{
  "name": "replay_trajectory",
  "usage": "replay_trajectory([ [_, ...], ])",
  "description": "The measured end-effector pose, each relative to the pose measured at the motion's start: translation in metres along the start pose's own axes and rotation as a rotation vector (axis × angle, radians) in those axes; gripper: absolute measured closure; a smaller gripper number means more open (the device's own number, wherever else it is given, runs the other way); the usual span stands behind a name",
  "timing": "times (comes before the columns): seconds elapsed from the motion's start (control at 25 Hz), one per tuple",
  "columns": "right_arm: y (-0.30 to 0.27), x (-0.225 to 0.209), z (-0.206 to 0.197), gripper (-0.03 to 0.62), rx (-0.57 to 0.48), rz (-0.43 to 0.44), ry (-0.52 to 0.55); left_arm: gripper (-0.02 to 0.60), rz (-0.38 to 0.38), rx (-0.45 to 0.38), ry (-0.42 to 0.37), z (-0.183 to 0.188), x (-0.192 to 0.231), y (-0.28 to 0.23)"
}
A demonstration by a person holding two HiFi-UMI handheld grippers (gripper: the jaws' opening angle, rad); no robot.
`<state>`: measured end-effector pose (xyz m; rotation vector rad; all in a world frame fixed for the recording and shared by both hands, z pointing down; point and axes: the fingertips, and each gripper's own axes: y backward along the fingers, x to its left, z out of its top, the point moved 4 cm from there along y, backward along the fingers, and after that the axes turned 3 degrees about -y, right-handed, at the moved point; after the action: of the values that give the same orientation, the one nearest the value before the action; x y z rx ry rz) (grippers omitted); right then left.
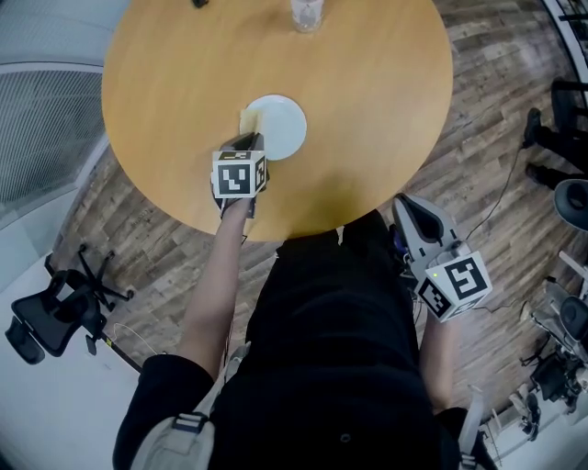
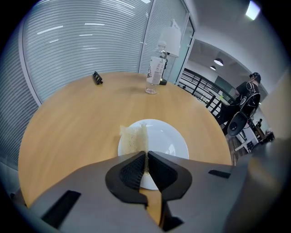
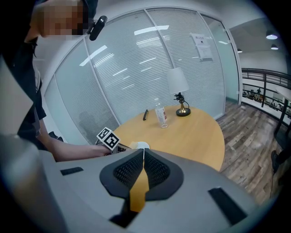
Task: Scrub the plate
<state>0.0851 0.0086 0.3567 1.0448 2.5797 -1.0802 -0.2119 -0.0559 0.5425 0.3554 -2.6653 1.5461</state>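
Note:
A white plate [image 1: 280, 127] [image 2: 163, 139] lies near the middle of the round wooden table [image 1: 367, 110]. A thin pale yellow sponge [image 2: 133, 138] [image 1: 248, 119] stands on edge over the plate's left rim. My left gripper [image 2: 146, 158] [image 1: 246, 142] is shut on the sponge's near end, just at the plate's near-left edge. My right gripper [image 3: 143, 152] [image 1: 411, 209] hangs off the table at my right side, jaws shut with nothing between them. In the right gripper view the plate [image 3: 142, 145] shows small behind the jaws.
A clear water bottle [image 1: 307, 14] [image 2: 157, 72] [image 3: 160, 113] stands at the table's far side, with a small black object [image 2: 97, 78] to its left. A desk lamp [image 3: 178, 88] stands farther back. A black office chair [image 1: 55, 312] is on the floor at left. A glass wall curves behind the table.

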Motion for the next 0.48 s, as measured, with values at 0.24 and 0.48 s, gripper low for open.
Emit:
replay_trajectory([
  [0.24, 0.004, 0.000, -0.003, 0.574, -0.015, -0.022, -0.018, 0.555, 0.006, 0.011, -0.017, 0.012, 0.007, -0.007],
  [0.48, 0.009, -0.006, -0.005, 0.575, -0.025, -0.038, -0.027, 0.555, 0.003, 0.021, -0.030, 0.026, -0.002, -0.020],
])
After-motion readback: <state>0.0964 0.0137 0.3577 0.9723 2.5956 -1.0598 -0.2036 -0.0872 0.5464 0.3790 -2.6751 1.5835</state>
